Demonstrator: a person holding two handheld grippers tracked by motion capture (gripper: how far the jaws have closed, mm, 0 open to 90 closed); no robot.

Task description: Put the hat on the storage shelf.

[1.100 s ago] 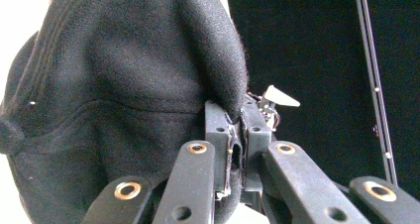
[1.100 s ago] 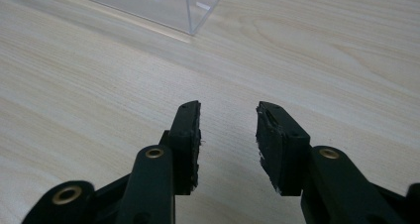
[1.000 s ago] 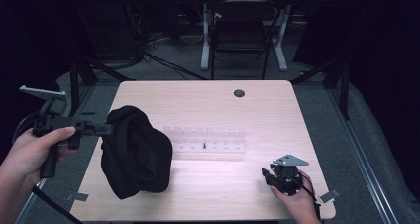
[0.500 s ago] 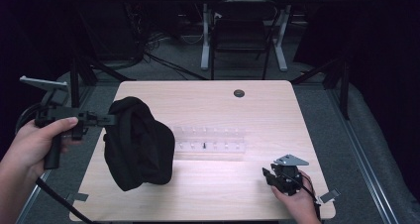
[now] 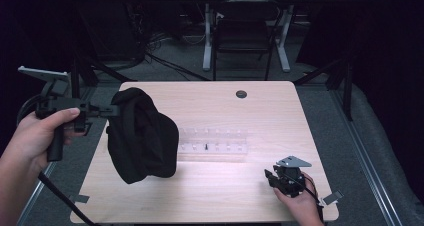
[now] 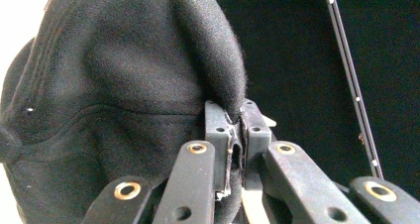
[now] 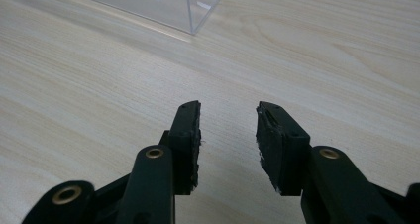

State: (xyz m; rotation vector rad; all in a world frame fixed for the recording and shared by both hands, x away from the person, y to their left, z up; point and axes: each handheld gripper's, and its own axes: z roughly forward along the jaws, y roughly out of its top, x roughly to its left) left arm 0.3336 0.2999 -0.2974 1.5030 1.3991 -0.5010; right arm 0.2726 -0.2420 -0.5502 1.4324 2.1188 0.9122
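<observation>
Clear divided tray [image 5: 212, 145] at table centre, one small dark item inside, left gripper [image 5: 111, 109] at 9 o'clock clamped on black cap [image 5: 142, 136], right gripper [image 7: 228, 135] at 5 o'clock agape, holding nothing.

Bright tabletop, dark surroundings, soft blur in close-ups

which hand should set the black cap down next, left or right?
Left. The left tongs are already clamped on the edge of the black cap, hanging it over the table. The right tongs sit open near the front right corner, apart from it.
</observation>
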